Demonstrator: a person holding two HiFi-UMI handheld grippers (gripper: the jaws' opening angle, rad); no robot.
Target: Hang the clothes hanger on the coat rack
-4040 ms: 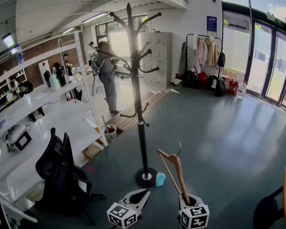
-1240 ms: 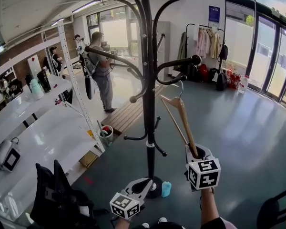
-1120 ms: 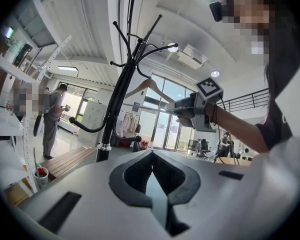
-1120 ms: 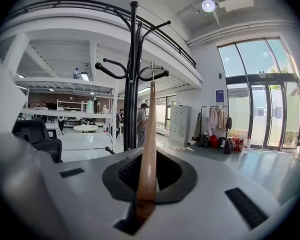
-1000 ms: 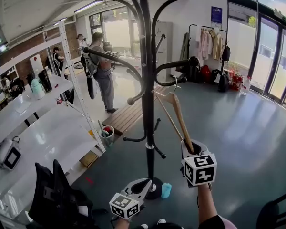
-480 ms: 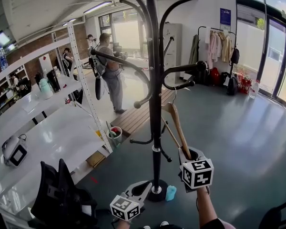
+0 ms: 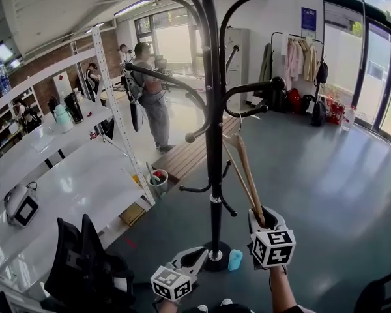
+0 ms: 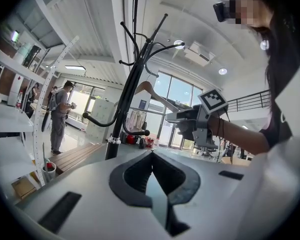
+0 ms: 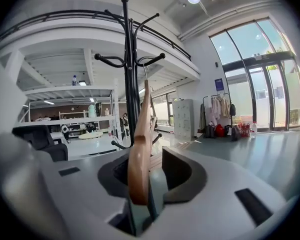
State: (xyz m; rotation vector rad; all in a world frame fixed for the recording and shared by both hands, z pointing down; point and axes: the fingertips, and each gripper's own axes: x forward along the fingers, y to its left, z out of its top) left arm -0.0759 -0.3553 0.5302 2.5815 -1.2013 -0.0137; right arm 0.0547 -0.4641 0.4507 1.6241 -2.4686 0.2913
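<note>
The black coat rack (image 7: 213, 142) stands just ahead of me, its curved arms spreading above; it also shows in the left gripper view (image 8: 126, 96) and the right gripper view (image 9: 128, 69). My right gripper (image 7: 263, 218) is shut on the lower end of the wooden clothes hanger (image 7: 247, 170), held upright and edge-on (image 9: 140, 144). The hanger's wire hook (image 7: 238, 120) is up against a right-hand arm of the rack (image 7: 251, 111); I cannot tell whether it rests on it. My left gripper (image 7: 190, 261) hangs low near the rack's base, shut and holding nothing (image 8: 151, 156).
A small blue bottle (image 7: 234, 259) stands by the rack's round base (image 7: 216, 261). White shelving and tables (image 7: 65, 175) run along the left, with a black office chair (image 7: 85, 266) at the lower left. People stand far back (image 7: 150, 103). A clothes rail (image 7: 293, 64) is at the back right.
My right gripper has carried the hanger from well in front of the rack up to its right-hand arm. Over the last second the hanger turned edge-on and its hook closed in on that arm.
</note>
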